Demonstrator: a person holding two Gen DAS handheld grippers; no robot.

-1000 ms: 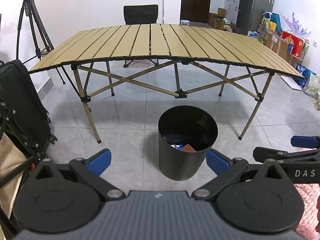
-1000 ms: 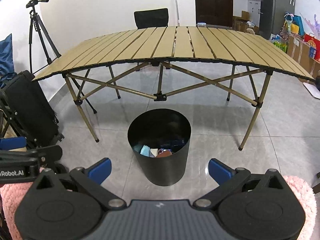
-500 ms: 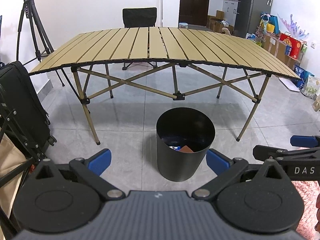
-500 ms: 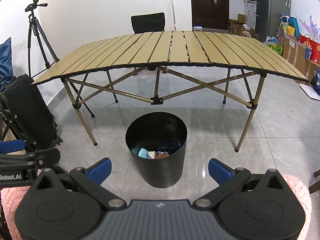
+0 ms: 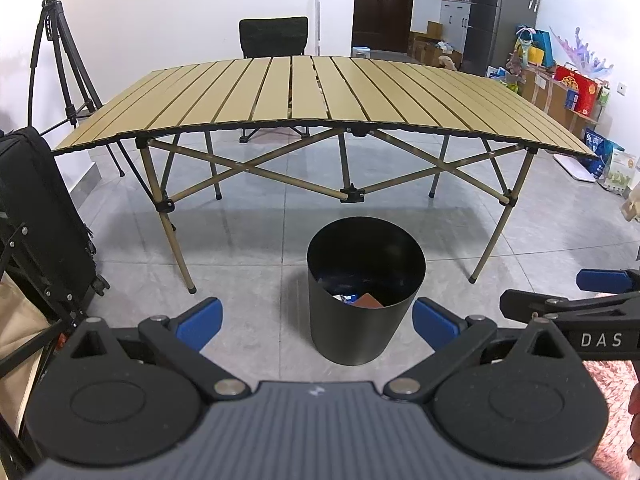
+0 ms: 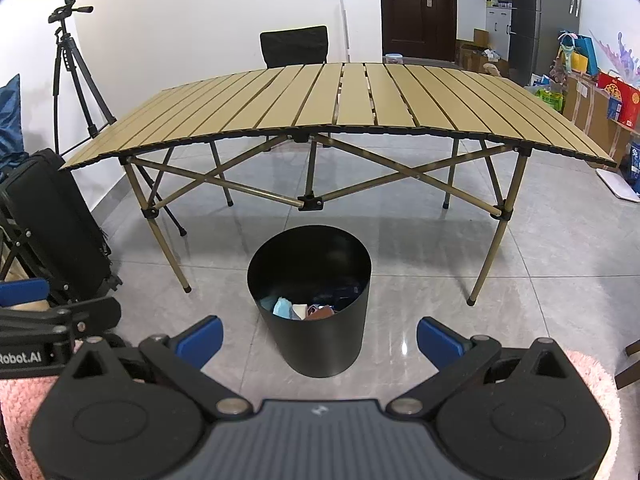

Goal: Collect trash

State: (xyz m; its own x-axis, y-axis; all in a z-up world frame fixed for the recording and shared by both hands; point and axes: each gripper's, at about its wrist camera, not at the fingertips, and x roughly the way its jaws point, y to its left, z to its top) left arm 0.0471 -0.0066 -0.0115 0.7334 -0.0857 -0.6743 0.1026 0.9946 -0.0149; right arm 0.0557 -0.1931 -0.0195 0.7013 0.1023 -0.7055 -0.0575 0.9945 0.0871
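Note:
A black round bin (image 5: 362, 312) (image 6: 316, 328) stands on the tiled floor in front of a slatted folding table (image 5: 320, 96) (image 6: 360, 100). Several pieces of trash (image 6: 300, 310) (image 5: 358, 300) lie at its bottom. My left gripper (image 5: 316, 322) is open with nothing between its blue-tipped fingers, held back from the bin and above the floor. My right gripper (image 6: 320, 338) is open too and holds nothing. Each gripper shows at the edge of the other's view. The table top is bare.
A black suitcase (image 5: 36, 216) (image 6: 60, 224) and a tripod (image 5: 60, 52) (image 6: 76, 64) stand at the left. A black chair (image 5: 274, 38) sits behind the table. Boxes and bags (image 5: 568, 80) line the right wall. A pink rug (image 6: 600, 380) lies under the grippers.
Both grippers have drawn back and risen a little, so the table and bin look slightly farther off. Both stay open and hold nothing.

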